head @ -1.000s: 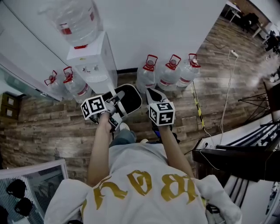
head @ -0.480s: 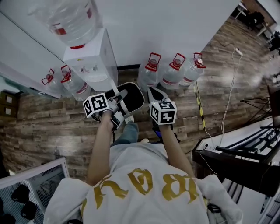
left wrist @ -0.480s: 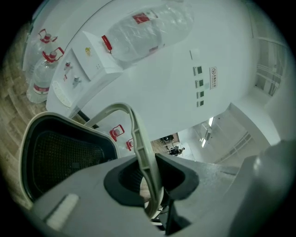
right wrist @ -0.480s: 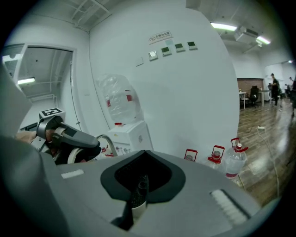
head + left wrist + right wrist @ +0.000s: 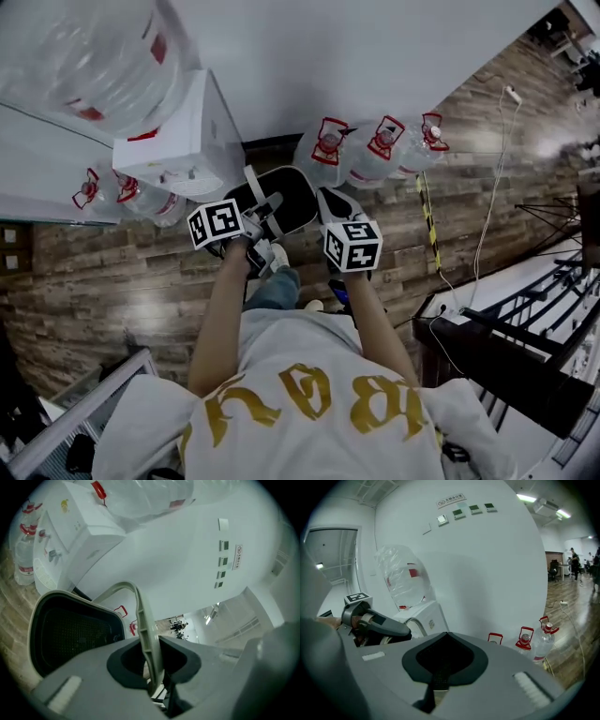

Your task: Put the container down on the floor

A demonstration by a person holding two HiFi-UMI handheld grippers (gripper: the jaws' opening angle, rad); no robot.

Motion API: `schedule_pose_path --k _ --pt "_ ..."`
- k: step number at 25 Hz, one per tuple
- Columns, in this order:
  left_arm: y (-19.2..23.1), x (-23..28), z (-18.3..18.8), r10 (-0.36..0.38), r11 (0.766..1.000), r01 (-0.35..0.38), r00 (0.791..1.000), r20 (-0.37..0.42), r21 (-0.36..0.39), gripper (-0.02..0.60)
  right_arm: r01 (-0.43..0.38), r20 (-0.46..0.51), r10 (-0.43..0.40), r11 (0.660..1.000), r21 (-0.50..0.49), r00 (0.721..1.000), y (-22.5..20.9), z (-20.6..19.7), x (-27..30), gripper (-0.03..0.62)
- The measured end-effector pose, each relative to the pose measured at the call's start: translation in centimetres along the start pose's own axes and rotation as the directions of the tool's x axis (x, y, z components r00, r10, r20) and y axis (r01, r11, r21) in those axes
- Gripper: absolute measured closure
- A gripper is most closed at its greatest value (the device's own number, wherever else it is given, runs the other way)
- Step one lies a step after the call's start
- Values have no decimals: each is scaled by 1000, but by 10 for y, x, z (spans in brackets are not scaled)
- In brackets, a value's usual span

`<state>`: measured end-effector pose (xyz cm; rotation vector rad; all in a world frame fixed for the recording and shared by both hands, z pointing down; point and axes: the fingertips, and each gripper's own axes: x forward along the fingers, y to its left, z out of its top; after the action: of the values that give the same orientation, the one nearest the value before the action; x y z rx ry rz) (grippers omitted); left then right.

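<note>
A black container [image 5: 289, 199] with a pale grey-green bail handle [image 5: 250, 182] hangs above the wooden floor, in front of the water dispenser. My left gripper [image 5: 265, 208] is shut on that handle. In the left gripper view the handle [image 5: 144, 620] runs straight between the jaws of my left gripper [image 5: 151, 657], and the container's dark mesh inside [image 5: 70, 634] shows at left. My right gripper [image 5: 330, 200] sits just beside the container's right rim. In the right gripper view my right gripper [image 5: 439, 667] has its jaws together with nothing seen between them, and the left gripper [image 5: 382, 626] shows at left.
A white water dispenser [image 5: 178, 141] with a big bottle [image 5: 84, 66] on top stands against the wall. Three red-capped water jugs [image 5: 380, 145] line the wall to the right, more jugs [image 5: 112, 192] to the left. A cable [image 5: 487, 206] and a dark rack [image 5: 525, 323] lie at right.
The container and both grippers have shifted a little toward the wall, held together. The head view has tilted, so the dispenser and its bottle loom larger.
</note>
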<state>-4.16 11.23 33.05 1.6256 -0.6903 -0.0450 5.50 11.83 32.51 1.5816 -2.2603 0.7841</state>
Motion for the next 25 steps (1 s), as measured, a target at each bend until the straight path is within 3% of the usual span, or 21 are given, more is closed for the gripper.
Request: schedule_pose_path --k 9,14,25 --pt "28 54 60 -12 999 10 998 -69 -32 528 68 -76 -69 998 -18 995 -20 11 65 566" --pt "35 66 80 -10 999 7 996 -85 -34 529 134 -28 -135 990 -37 990 -34 36 80 566" --pt "50 75 121 4 999 -6 999 -47 -42 531 92 -37 -94 994 -50 995 -33 56 124 566"
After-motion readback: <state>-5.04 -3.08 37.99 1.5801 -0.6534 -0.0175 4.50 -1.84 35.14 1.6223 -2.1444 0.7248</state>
